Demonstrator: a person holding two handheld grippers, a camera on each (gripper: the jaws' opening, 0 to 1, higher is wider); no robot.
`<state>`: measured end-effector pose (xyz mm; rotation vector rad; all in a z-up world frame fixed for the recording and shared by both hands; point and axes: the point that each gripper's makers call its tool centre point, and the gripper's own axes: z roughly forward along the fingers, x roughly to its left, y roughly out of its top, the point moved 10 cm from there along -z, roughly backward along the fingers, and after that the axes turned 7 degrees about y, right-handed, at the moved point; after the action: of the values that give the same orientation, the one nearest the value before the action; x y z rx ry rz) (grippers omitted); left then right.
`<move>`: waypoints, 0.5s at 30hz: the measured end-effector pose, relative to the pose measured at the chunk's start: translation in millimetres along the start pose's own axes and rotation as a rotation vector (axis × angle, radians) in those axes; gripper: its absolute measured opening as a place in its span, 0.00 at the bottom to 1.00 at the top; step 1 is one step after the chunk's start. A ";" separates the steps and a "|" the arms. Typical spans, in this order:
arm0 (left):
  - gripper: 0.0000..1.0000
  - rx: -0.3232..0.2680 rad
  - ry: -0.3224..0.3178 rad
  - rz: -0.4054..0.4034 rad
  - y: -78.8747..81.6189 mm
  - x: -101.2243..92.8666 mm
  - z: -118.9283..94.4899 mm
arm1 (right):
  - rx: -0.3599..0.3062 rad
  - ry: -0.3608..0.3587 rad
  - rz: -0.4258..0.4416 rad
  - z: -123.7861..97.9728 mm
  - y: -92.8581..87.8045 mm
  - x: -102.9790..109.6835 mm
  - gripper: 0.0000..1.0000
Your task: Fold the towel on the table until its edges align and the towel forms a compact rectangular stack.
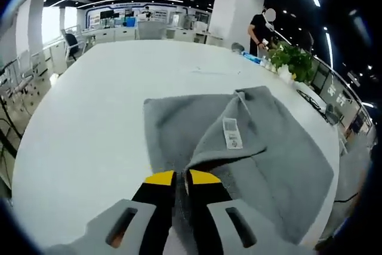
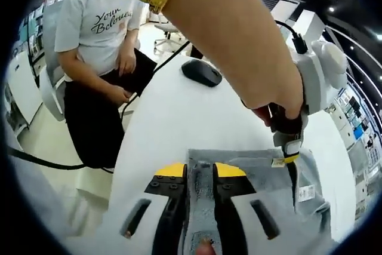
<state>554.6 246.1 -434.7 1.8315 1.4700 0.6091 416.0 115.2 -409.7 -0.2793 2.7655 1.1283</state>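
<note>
A grey towel (image 1: 280,153) lies on the white table (image 1: 89,123), with one corner folded back over it so that a white label (image 1: 231,133) faces up. In the left gripper view my left gripper (image 1: 181,177) is shut on the towel's near edge, and grey cloth runs down between its yellow-tipped jaws. In the right gripper view my right gripper (image 2: 200,171) is shut on another edge of the towel (image 2: 250,171). The left gripper (image 2: 290,149), held by a hand, pinches the cloth just to its right.
A black mouse (image 2: 201,71) and a cable lie on the table beyond the towel. A seated person (image 2: 101,58) is at the table's left edge. A potted plant (image 1: 292,61) and a blue bottle (image 1: 250,58) stand at the far right edge, with a standing person (image 1: 261,28) behind them.
</note>
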 end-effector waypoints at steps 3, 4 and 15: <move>0.18 -0.034 -0.056 0.034 5.1 -1.4 -1.1 | -0.017 0.012 0.031 -3.8 -5.6 -1.1 0.14; 0.20 -0.045 -0.061 0.055 9.5 -5.7 -1.1 | -0.011 0.003 0.038 -3.4 -8.7 -2.0 0.14; 0.23 -0.070 -0.277 0.406 32.2 -56.3 27.4 | -0.033 0.042 0.093 -2.1 -9.1 -2.9 0.19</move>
<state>581.3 181.9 -424.1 2.0789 0.8922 0.5609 420.8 107.7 -413.8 -0.1820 2.8255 1.2039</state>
